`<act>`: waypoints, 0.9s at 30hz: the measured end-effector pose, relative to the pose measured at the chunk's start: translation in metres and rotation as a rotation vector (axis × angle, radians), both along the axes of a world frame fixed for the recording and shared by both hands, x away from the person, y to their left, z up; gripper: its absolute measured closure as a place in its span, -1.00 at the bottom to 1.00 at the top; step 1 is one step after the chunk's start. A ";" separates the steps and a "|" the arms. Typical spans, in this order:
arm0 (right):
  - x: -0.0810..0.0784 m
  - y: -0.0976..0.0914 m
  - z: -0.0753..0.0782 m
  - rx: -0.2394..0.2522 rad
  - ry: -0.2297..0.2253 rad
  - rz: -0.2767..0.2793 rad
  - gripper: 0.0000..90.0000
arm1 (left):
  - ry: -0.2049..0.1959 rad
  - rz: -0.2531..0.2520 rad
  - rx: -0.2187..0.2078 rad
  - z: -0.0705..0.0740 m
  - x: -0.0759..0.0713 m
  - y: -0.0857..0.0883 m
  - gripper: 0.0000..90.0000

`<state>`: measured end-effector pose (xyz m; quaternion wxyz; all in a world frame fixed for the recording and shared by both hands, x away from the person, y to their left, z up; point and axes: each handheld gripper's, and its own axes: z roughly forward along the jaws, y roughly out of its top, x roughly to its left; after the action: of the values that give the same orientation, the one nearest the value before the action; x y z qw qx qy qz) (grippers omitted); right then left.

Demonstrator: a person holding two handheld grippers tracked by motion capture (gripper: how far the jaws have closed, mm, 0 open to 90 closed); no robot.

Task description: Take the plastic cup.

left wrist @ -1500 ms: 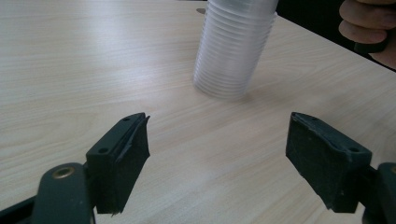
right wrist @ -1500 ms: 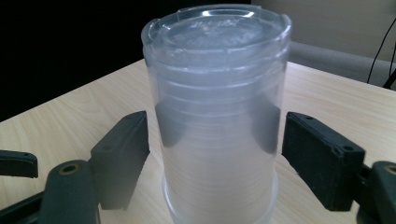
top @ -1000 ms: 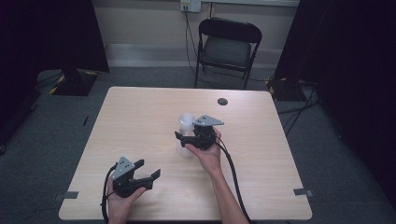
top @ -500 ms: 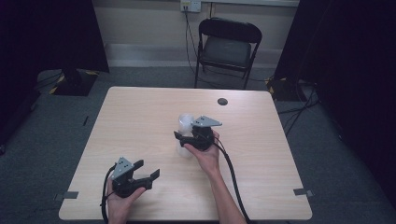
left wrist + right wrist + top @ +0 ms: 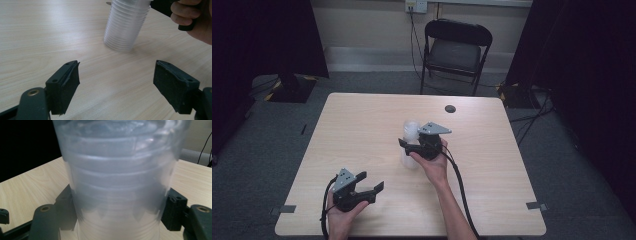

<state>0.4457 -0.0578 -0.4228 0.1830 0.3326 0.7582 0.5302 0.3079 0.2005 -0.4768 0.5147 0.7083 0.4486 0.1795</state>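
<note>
Cup stack (image 5: 409, 145): upright mid-counter (image 5: 362, 130), clamped between right gripper (image 5: 117, 213) fingers (just closed on its lower half), likely to steady it. Left gripper (image 5: 120, 83): fingers wide, empty, facing stack, probably ready to peel one off.

Each tool is matte black, with a grey three-cornered plate on top and a black cable trailing from its rear. The left tool (image 5: 371, 184) has two blocky black jaws with flat, slightly ragged pads, small screw holes and a brass-coloured rivet at the hinge. The right tool (image 5: 406, 145) shows the same brass rivets. Both forearms are bare, with no sleeves.
</note>
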 end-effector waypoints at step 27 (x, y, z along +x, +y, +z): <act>0.001 -0.006 0.030 0.053 -0.029 0.009 -0.30 | -0.015 -0.028 0.017 0.003 0.003 -0.009 -0.54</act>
<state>0.4470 -0.0634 -0.3930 0.1827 0.3261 0.7425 0.5558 0.3107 0.1917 -0.4741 0.5143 0.7177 0.4331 0.1812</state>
